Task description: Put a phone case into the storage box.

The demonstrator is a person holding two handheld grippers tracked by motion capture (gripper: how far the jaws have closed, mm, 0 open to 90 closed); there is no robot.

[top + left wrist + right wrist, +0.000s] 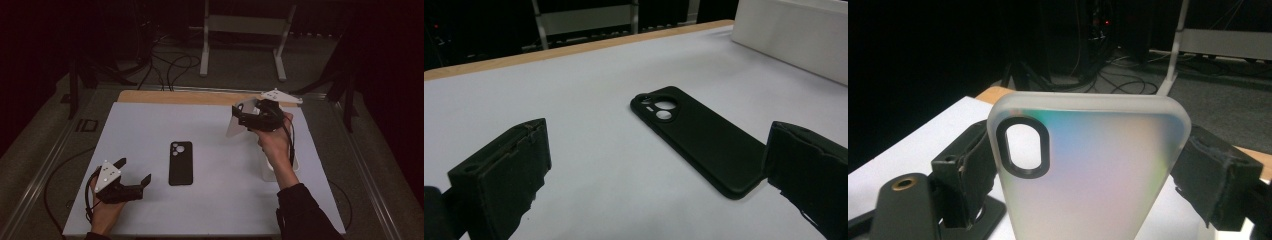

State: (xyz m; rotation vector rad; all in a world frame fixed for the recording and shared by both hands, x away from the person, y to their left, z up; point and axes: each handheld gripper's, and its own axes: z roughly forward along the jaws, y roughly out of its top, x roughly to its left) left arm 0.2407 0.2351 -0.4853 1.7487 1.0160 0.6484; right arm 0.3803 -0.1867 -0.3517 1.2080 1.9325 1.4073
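Above table: right tongs (243, 116) clamp translucent case (1088, 170); left tongs (133, 173) wide, empty

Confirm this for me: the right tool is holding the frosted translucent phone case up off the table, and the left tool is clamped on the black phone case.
Not quite. The left tool is open and holds nothing: in the left gripper view the black phone case lies flat on the table between and beyond the spread jaws, untouched. The rest stands: the right tool grips the frosted translucent phone case above the table.

Frosted, faintly iridescent phone case (1088, 170), black-ringed cutout; black phone case (180, 163); seemingly white table (150, 125)
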